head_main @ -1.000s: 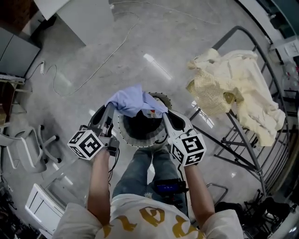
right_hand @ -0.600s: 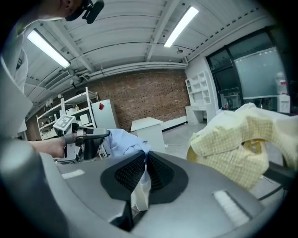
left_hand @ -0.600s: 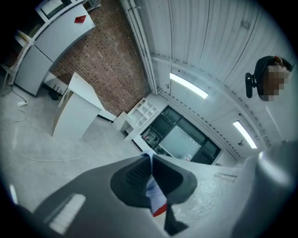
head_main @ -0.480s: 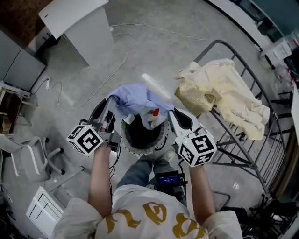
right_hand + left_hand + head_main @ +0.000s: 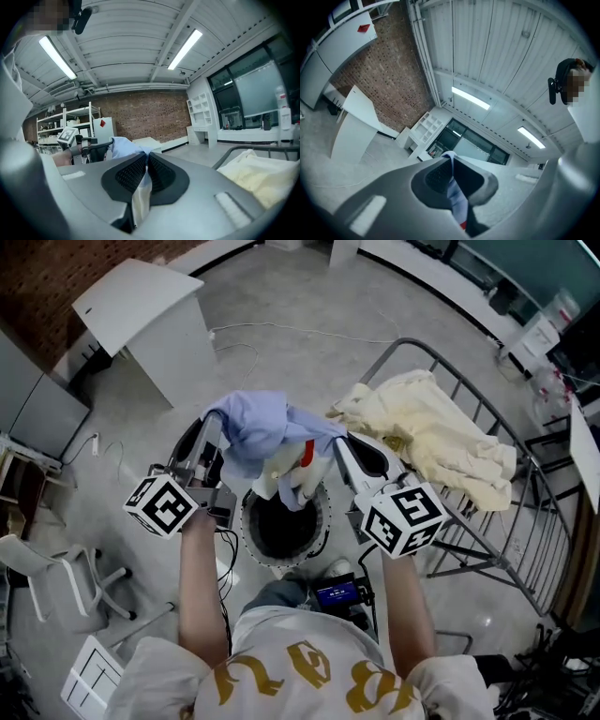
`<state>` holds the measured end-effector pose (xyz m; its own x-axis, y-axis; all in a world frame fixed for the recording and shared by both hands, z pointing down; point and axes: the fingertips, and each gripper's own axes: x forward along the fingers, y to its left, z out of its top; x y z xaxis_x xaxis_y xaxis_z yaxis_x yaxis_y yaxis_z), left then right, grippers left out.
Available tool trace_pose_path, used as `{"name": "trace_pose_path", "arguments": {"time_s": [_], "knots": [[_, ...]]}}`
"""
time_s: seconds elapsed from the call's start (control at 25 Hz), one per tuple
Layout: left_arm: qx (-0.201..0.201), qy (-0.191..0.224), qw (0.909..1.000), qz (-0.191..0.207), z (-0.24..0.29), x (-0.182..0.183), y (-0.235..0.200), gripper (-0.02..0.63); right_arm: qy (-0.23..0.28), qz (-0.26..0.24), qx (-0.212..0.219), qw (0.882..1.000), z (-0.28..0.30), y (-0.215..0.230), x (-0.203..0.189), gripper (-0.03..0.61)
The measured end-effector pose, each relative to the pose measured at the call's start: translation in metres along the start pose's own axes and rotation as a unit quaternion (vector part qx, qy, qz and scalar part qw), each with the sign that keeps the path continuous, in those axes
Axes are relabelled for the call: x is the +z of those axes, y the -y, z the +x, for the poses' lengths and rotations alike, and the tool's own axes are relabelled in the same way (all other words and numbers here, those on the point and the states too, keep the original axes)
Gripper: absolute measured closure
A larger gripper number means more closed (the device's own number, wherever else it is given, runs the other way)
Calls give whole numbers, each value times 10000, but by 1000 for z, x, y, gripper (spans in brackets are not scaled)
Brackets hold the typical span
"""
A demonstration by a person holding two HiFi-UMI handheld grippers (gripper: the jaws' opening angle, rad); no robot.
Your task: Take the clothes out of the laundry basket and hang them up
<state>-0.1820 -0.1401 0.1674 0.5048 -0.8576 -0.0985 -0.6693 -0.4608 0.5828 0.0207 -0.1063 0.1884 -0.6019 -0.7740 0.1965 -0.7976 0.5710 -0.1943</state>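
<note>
Left claw (image 5: pixel 218 424) and right claw (image 5: pixel 336 441) are each clamped on the blue garment (image 5: pixel 258 427), above the laundry basket (image 5: pixel 246 532).
The two-point hold probably spreads it for the drying rack (image 5: pixel 401 342) at right.

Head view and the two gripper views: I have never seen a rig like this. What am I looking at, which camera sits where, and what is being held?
There is no robot here. A person holds a two-jaw gripper in each hand, and each gripper carries a cube with square markers. The head view comes from a camera on the person's head and looks steeply down. The other two cameras ride on the grippers and look along their jaws.

On the grey floor stands a round laundry basket. To its right is a drying rack with cream clothes draped over it.

The left gripper and the right gripper are both shut on a bunched light blue garment, held above the basket. Each gripper view shows fabric pinched between closed jaws.
</note>
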Motion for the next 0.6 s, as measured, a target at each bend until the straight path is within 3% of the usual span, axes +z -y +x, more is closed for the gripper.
{"name": "trace_pose_path", "arguments": {"time_s": [0.32,0.6], "knots": [[-644,409,9966,303,55,56,55,600,569,-261,-60,9980,-17,13,85,534],[-1265,559,9894,452,103,85,100,600,988,-374,-608,9925,-52,49,147,534]]}}
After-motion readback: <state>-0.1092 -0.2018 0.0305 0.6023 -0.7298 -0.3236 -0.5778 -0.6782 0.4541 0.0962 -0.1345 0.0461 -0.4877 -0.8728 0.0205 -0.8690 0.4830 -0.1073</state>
